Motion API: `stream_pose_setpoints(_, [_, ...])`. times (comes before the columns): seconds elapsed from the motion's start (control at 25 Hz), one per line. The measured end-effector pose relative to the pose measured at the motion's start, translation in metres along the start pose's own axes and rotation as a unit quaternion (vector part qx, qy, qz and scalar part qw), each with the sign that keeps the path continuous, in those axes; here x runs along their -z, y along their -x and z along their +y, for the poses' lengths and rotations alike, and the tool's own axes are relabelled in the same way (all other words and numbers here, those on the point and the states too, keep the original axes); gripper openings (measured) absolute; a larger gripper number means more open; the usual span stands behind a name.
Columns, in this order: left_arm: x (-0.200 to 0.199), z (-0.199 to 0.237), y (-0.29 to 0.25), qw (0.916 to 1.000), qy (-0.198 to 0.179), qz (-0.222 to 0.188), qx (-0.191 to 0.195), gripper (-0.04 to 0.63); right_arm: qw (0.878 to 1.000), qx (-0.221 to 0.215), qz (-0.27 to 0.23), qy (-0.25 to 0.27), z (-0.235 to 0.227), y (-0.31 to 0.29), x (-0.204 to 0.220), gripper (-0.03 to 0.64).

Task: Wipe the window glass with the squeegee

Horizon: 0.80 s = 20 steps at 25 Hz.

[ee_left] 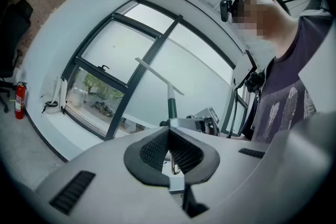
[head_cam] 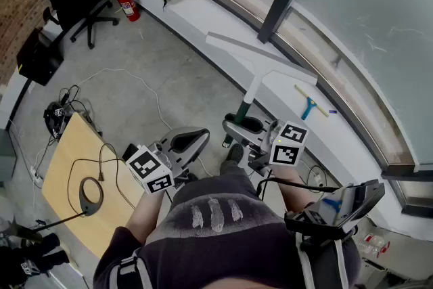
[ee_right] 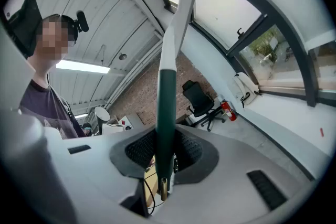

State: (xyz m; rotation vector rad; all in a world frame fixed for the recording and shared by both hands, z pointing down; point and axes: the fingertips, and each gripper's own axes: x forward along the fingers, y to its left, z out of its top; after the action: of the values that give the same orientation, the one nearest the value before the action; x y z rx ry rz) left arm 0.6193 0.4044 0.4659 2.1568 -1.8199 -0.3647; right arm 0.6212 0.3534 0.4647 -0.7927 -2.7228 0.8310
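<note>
White T-shaped squeegee (head_cam: 254, 86), its dark green grip clamped in the right gripper (head_cam: 245, 125) below the window glass (head_cam: 365, 3); the left gripper (head_cam: 195, 137) has its ribbed jaws together.

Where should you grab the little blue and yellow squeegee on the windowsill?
Grip the little squeegee by its blue handle, coming from the room side. The handle points back toward the room; the yellow blade lies crosswise, nearer the glass.
</note>
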Motion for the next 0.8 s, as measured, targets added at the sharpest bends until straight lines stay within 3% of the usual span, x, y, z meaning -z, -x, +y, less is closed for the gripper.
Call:
stream_pose_setpoints(0.12, [0.005,-0.013,-0.026,0.9997,0.006,0.025,0.006,0.005,1.000,0.004,-0.001,0.009,-0.006,0.023,-0.006,0.074])
stream_pose_setpoints(0.28, [0.003,-0.017,-0.102,0.9991,0.003,0.042,0.005,0.005,1.000,0.003,-0.011,0.010,-0.051,0.073,-0.033,0.074])
stream_pose_setpoints(0.48, [-0.003,-0.002,-0.168,0.9974,-0.023,0.067,-0.013,0.005,1.000,-0.006,-0.011,0.008,-0.093,0.117,-0.066,0.074])
stream_pose_setpoints(0.8, [-0.016,0.031,-0.213,0.9973,-0.021,0.066,-0.026,0.005,1.000,-0.007,0.018,0.020,-0.134,0.129,-0.092,0.075])
